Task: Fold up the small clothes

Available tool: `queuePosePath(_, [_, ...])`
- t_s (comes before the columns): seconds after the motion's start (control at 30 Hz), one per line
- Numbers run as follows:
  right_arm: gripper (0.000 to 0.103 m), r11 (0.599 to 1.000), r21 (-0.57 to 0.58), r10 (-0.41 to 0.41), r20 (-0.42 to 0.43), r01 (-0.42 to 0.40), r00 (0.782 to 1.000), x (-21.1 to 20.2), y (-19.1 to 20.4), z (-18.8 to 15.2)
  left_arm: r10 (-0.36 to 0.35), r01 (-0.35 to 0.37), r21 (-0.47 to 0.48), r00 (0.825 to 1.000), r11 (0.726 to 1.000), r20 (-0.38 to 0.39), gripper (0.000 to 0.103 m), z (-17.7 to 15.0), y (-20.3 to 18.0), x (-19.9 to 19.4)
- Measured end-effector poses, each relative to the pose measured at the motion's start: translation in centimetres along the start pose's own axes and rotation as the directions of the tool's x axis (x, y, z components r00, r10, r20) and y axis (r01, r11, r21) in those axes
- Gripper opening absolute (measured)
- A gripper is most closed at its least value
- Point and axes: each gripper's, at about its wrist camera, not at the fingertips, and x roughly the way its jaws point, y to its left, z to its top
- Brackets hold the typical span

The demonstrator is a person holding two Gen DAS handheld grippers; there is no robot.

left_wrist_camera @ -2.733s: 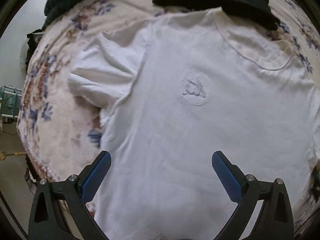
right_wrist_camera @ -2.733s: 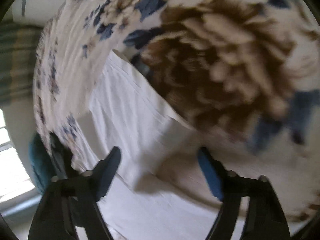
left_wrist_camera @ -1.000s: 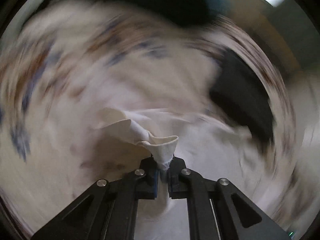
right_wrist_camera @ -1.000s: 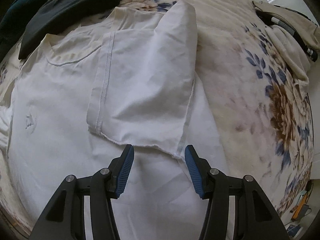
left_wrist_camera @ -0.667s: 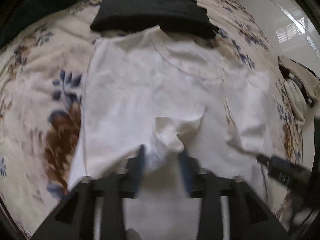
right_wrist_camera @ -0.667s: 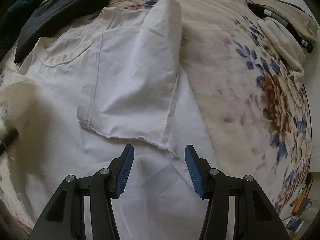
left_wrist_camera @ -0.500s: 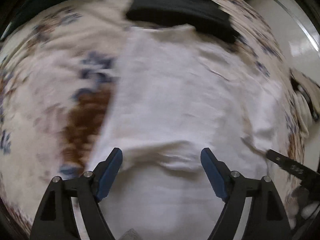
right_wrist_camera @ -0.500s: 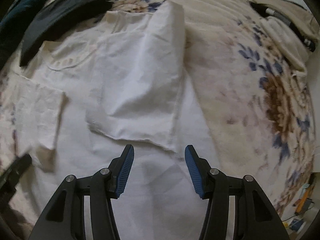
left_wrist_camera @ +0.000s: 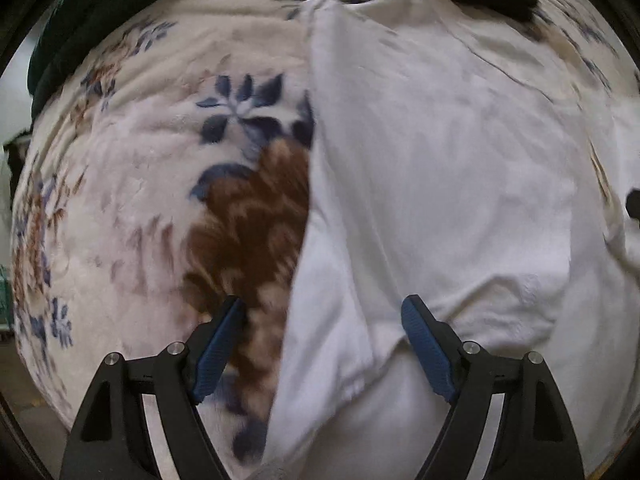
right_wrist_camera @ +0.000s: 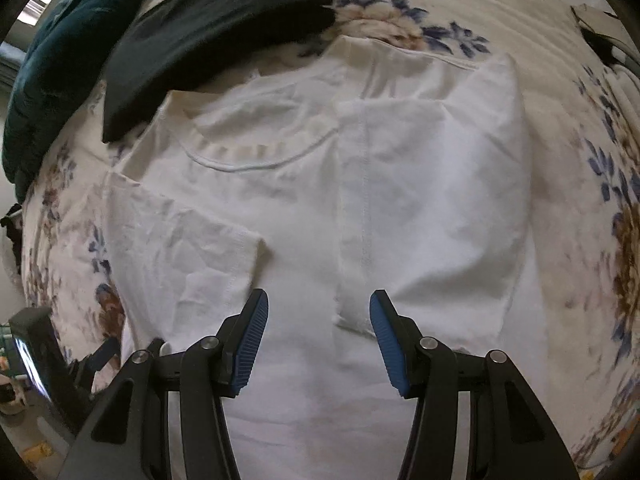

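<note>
A white T-shirt (right_wrist_camera: 304, 216) lies flat on the floral blanket (right_wrist_camera: 600, 184), neckline away from me. Both sleeves are folded inward onto its body: the left sleeve (right_wrist_camera: 184, 248) and the right sleeve (right_wrist_camera: 432, 184). In the left wrist view the shirt (left_wrist_camera: 440, 168) fills the right half, its left side edge running down the middle. My left gripper (left_wrist_camera: 322, 332) is open and empty, hovering over that side edge near the folded sleeve's hem. My right gripper (right_wrist_camera: 318, 320) is open and empty, just above the shirt below the folded right sleeve.
A folded black garment (right_wrist_camera: 208, 40) lies above the shirt's collar, with a dark teal one (right_wrist_camera: 52, 68) to its left. The left gripper's body (right_wrist_camera: 36, 352) shows at the lower left of the right wrist view. Beige clothes (right_wrist_camera: 600, 28) lie at the far right.
My left gripper carried the left sleeve inward while shut on it, released it onto the shirt and opened, then shifted left over the shirt's side edge. My right gripper stayed open, drifting slightly left.
</note>
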Motion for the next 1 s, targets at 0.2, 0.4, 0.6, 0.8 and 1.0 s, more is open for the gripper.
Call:
queuePosePath(0.2, [0.058,0.996,0.018,-0.089,-0.055,0.090,0.995,-1.8,-3.9,-1.6,-0.035,0.037,-0.031,0.998,0.999,0.059,0.080,-2.4,0.2,-5.0])
queuePosePath(0.4, [0.078,0.997,0.018,-0.074,-0.067,0.075,0.995,-6.5,-7.8,-2.6,-0.038,0.055,-0.106,0.988,0.993,0.152,0.080,0.0,-1.6,-10.7])
queuePosePath(0.6, [0.079,0.999,-0.049,0.007,-0.125,-0.014,0.992,-10.9,-13.7,-3.1,-0.041,0.055,-0.150,0.995,0.987,0.093,0.080,-2.3,-6.2,-13.1])
queuePosePath(0.8, [0.079,0.990,-0.138,-0.004,-0.204,-0.025,0.979,-13.1,-21.7,-3.2,-0.128,0.114,-0.147,0.988,0.982,-0.086,0.080,-10.7,-18.1,-13.4])
queuePosePath(1.0, [0.079,0.985,-0.172,-0.063,-0.245,0.021,0.967,-13.5,-30.9,-2.5,-0.300,0.276,-0.130,0.923,0.952,-0.241,0.080,-16.8,-31.0,-10.9])
